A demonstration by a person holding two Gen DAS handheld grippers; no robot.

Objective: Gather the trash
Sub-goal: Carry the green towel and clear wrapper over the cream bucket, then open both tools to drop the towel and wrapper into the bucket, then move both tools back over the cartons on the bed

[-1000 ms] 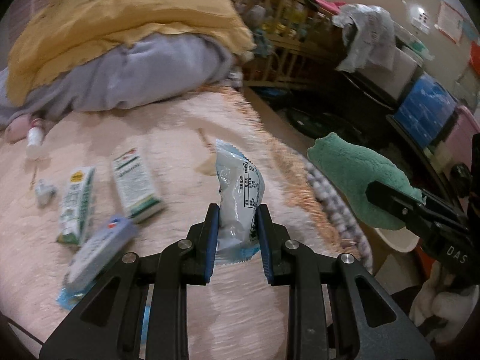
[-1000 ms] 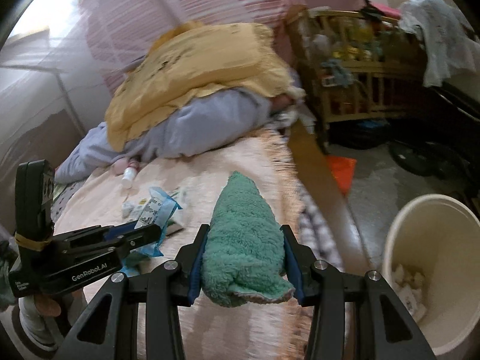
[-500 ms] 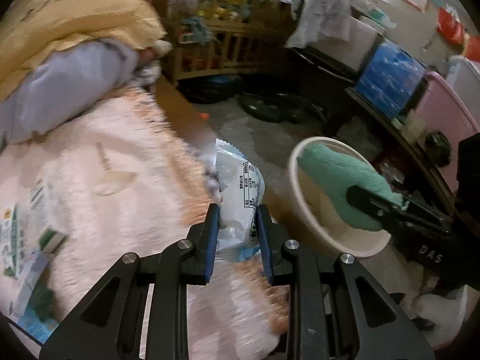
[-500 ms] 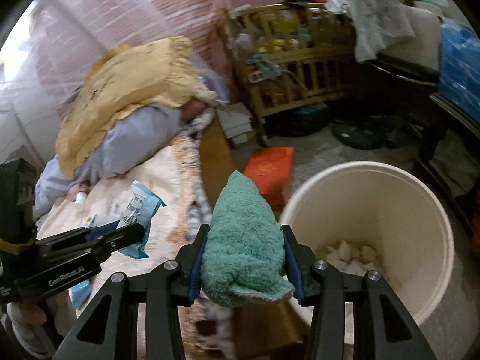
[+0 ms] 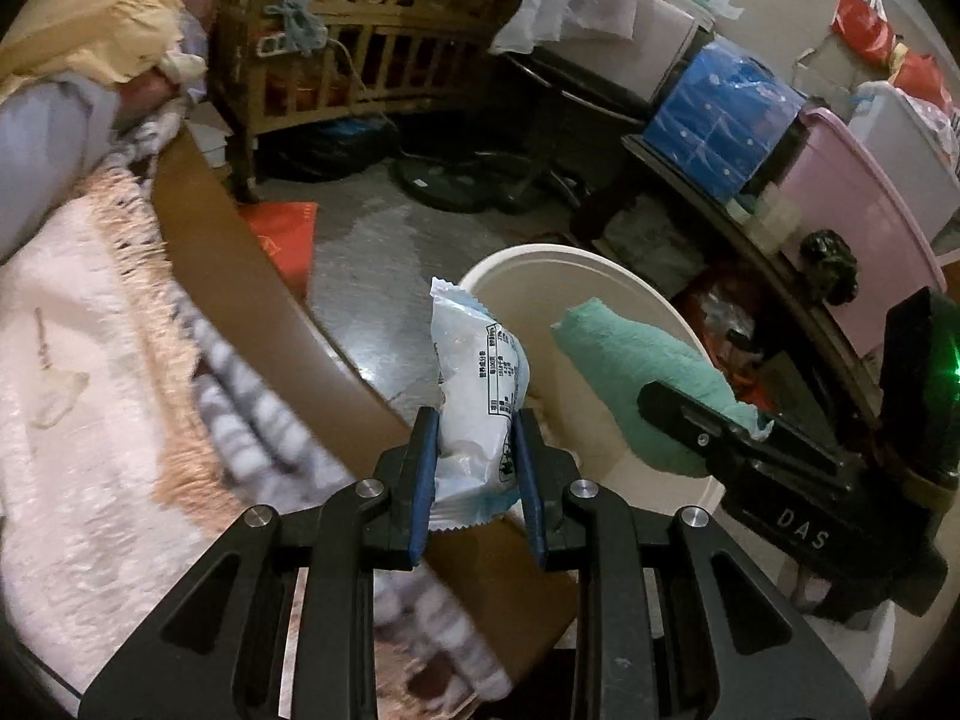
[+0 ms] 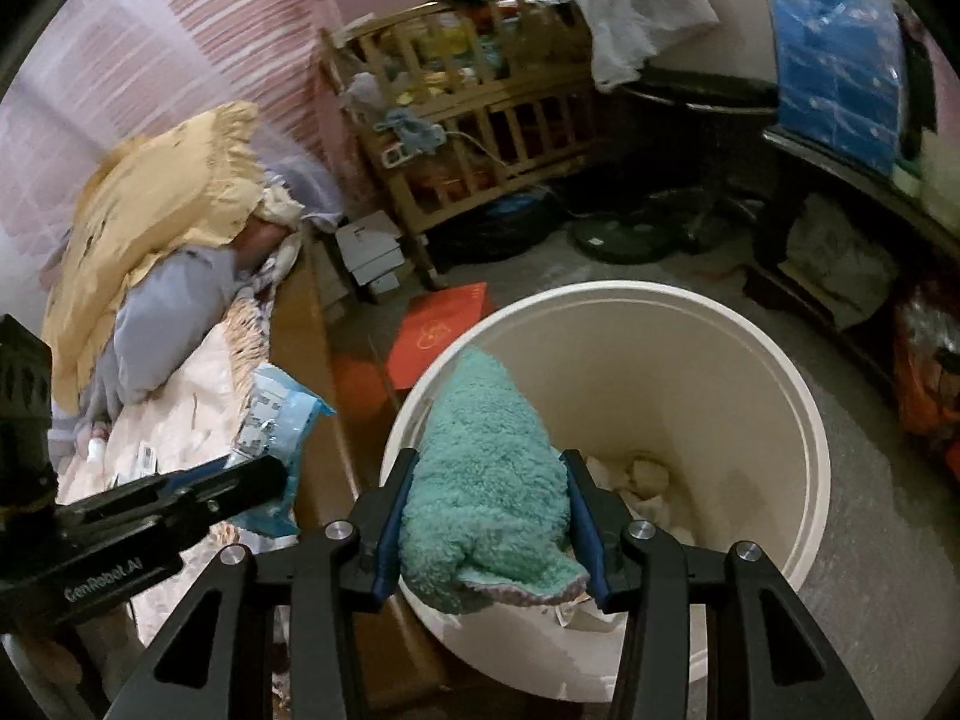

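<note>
My left gripper (image 5: 477, 468) is shut on a white and blue snack wrapper (image 5: 477, 384), held over the bed's edge just left of the cream trash bin (image 5: 600, 276). The wrapper also shows in the right wrist view (image 6: 279, 420). My right gripper (image 6: 486, 516) is shut on a green fuzzy cloth (image 6: 486, 468) and holds it over the near rim of the bin (image 6: 798, 396). Crumpled white paper (image 6: 648, 477) lies in the bin's bottom. The cloth also shows in the left wrist view (image 5: 636, 372), above the bin.
A bed with a pink fuzzy blanket (image 5: 72, 420) and a brown wooden side rail (image 5: 252, 288) is at the left. A red packet (image 6: 438, 333) lies on the floor by the bin. A wooden crib (image 6: 468, 114), a fan base (image 6: 624, 234) and storage boxes (image 5: 720, 114) stand behind.
Both grippers have swung right from over the bed to the bin. The cloth is now over the bin's opening and the wrapper is near its rim. Both grips are unchanged.
</note>
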